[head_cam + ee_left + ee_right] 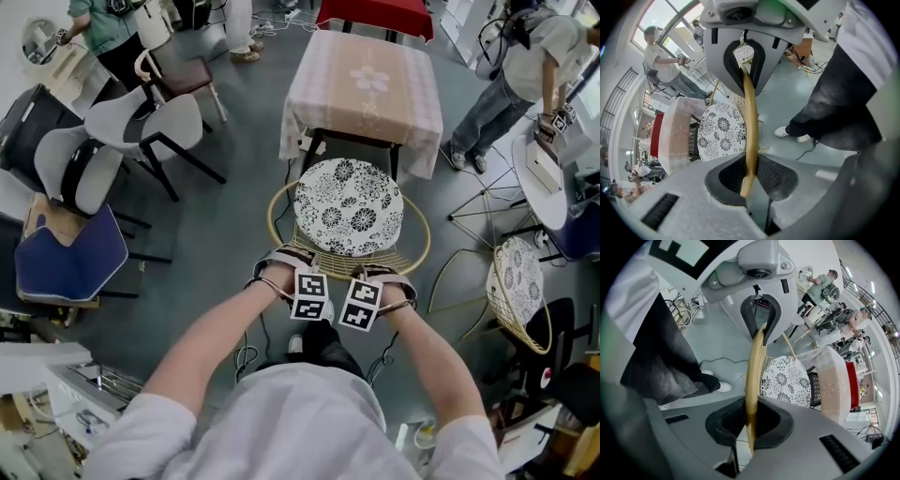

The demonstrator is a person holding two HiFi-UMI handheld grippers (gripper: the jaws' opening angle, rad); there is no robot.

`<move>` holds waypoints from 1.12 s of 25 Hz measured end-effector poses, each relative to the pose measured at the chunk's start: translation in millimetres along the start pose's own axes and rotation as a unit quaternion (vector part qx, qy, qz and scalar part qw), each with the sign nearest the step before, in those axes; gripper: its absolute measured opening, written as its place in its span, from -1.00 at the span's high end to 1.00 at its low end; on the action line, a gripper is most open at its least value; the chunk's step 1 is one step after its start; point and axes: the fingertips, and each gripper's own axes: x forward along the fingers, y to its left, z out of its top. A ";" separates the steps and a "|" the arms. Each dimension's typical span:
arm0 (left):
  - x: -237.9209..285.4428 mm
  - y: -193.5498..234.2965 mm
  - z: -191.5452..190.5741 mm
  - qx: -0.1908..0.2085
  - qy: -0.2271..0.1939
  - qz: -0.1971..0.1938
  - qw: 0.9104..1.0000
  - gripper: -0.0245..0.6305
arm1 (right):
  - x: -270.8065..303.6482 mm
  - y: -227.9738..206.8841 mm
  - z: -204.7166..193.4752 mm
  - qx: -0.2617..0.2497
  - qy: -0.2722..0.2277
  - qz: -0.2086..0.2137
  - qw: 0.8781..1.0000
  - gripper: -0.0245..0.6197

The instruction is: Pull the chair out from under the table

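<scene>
One patterned cushion (348, 206) on wire chair (270, 217)

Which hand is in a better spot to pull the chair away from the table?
Neither clearly: the left gripper and right gripper both clamp the chair's gold rim, side by side on its near edge. Pulling with both looks best.

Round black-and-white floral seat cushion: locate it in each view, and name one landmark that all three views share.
Head view: the floral seat cushion is at centre, just below the pink-clothed table.
Left gripper view: the cushion is left of centre, left of the tan chair rim.
Right gripper view: the cushion is right of centre, right of the tan chair rim.
Shared landmark: the pink-clothed table, just beyond the cushion.
</scene>
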 end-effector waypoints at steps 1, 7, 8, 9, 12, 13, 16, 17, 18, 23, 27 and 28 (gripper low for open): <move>-1.2 -4.2 1.0 0.002 0.000 0.000 1.000 0.75 | -0.9 4.2 0.1 0.001 0.001 -0.001 1.000 0.88; -9.6 -27.2 6.0 0.007 -0.004 0.000 1.000 0.75 | -8.3 27.3 1.8 0.006 0.004 -0.006 1.000 0.88; -11.0 -30.5 6.0 0.008 -0.004 0.000 1.000 0.75 | -9.4 30.6 2.9 0.006 0.003 -0.008 1.000 0.88; -12.3 -33.4 6.0 0.009 -0.005 0.001 1.000 0.75 | -10.5 33.5 3.9 0.007 0.003 -0.010 1.000 0.88; -16.7 -42.1 6.6 0.010 -0.007 0.002 1.000 0.75 | -13.8 42.7 6.5 0.009 0.004 -0.010 1.000 0.88; -18.0 -45.6 7.0 0.010 -0.007 0.001 1.000 0.75 | -14.8 46.3 7.0 0.010 0.005 -0.010 1.000 0.88; -20.7 -54.8 8.1 0.013 -0.007 -0.004 1.000 0.75 | -16.6 55.4 8.1 0.014 0.010 -0.010 1.000 0.88; -21.4 -57.6 8.3 0.015 -0.006 -0.006 1.000 0.75 | -16.9 58.0 8.5 0.016 0.011 -0.010 1.000 0.88; -22.1 -60.4 8.8 0.016 -0.007 -0.007 1.000 0.75 | -17.2 60.6 8.8 0.017 0.012 -0.009 1.000 0.88; -24.5 -71.0 15.0 0.017 -0.012 -0.010 1.000 0.75 | -20.4 72.4 5.3 0.018 0.015 -0.005 1.000 0.88; -26.8 -77.9 14.6 0.018 -0.010 -0.011 1.000 0.75 | -22.3 79.6 8.0 0.017 0.015 -0.003 1.000 0.88; -27.2 -79.3 14.2 0.017 -0.011 -0.011 1.000 0.75 | -22.5 81.1 8.8 0.017 0.015 -0.003 1.000 0.88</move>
